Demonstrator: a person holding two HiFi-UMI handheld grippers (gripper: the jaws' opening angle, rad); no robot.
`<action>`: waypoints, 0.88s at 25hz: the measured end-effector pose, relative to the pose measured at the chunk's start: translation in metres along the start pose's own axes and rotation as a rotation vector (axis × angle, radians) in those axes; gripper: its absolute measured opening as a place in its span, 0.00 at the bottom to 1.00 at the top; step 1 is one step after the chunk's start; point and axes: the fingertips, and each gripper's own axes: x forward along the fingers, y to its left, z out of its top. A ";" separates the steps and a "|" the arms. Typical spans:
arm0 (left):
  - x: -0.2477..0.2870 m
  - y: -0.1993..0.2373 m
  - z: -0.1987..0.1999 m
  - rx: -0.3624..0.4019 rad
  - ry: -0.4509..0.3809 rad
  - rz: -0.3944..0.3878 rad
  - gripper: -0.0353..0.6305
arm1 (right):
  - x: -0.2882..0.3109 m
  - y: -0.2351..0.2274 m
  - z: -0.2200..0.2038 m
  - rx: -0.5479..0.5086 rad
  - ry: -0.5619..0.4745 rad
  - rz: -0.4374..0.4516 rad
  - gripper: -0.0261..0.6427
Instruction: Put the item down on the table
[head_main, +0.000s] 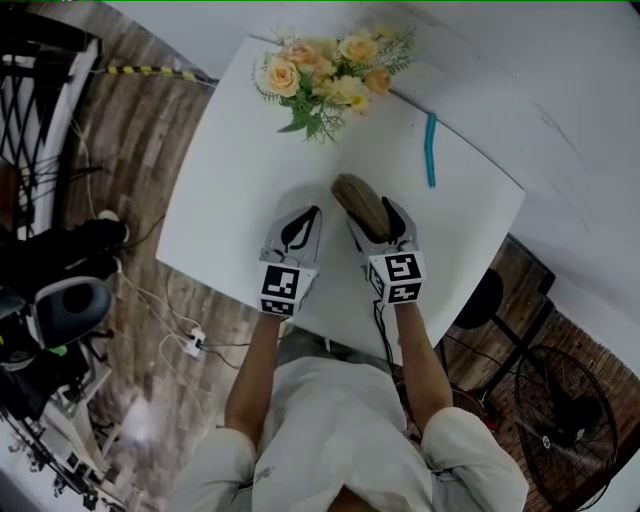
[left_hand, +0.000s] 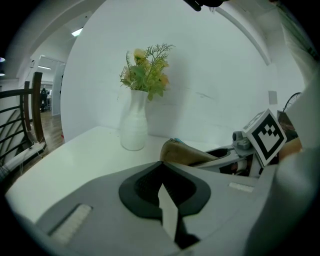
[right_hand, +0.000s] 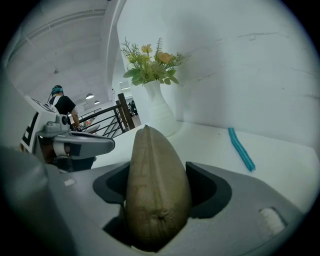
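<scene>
The item, an olive-brown, tapering, pod-like thing, sits lengthwise in the right gripper. That gripper's jaws are clamped on its thick end, and its pointed tip juts forward over the middle of the white counter. No view settles whether it touches the surface yet. The left gripper hangs just beside it, clenched on nothing.

Judged from here, the risks lie in the release. If the jaws let go while the item is clear of the counter, it would drop and bounce. Its rounded sides could then let it roll toward the vase of flowers or the blue strip.

No brand or legible writing shows anywhere, only black-and-white square markers on the gripper cubes.
</scene>
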 end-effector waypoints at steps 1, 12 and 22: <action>0.001 0.000 -0.001 -0.001 0.002 0.000 0.08 | 0.001 0.000 -0.002 0.005 0.007 0.002 0.52; 0.003 -0.003 -0.004 -0.002 0.011 -0.006 0.08 | 0.009 -0.004 -0.015 0.042 0.038 0.015 0.53; -0.002 -0.008 -0.002 0.009 0.006 -0.016 0.08 | 0.009 -0.001 -0.012 -0.015 0.046 0.035 0.59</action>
